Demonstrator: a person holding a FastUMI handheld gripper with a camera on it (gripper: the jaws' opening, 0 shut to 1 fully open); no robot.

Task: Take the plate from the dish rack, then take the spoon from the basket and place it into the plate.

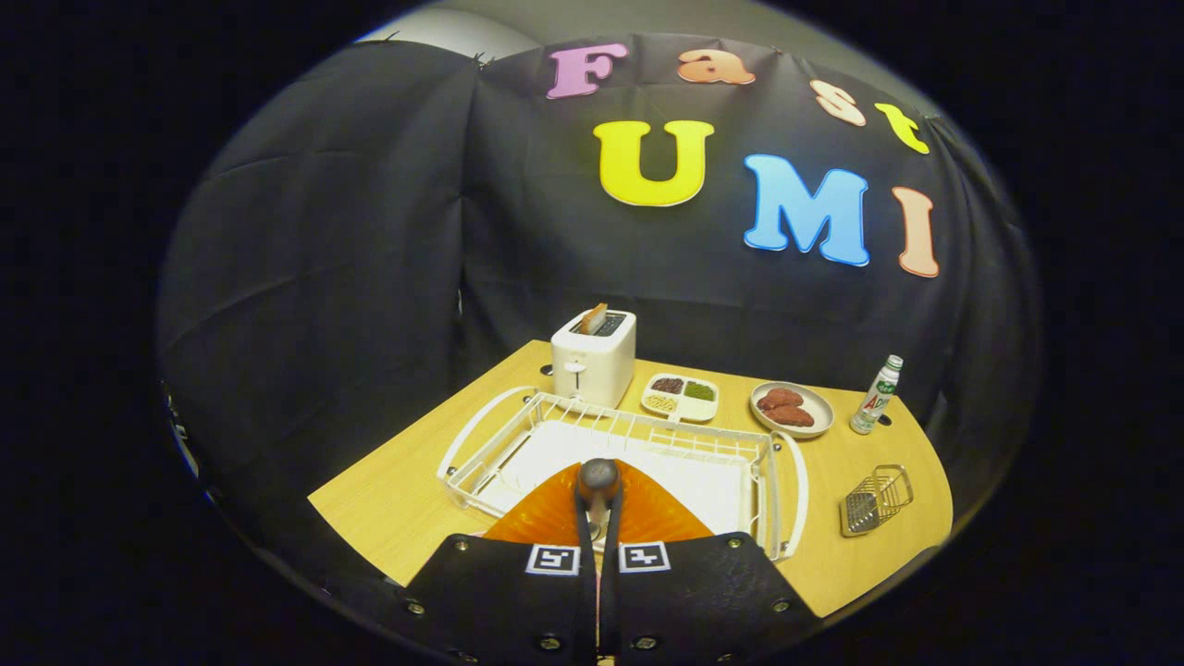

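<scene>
Spoon (598,490) sits clenched between the 2 fingers of the gripper (598,555), held just above the orange plate (546,513) (by the dish rack (518,435)), so lowering gently and releasing over the centre seems wise.

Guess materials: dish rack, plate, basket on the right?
Dish rack: wire with a white coating, thin glossy rods. Plate: orange, looks translucent and ribbed, likely plastic or glass. Basket: bare metal wire, silvery shine. The gripper is closed on a dark-tipped spoon over the plate.
</scene>
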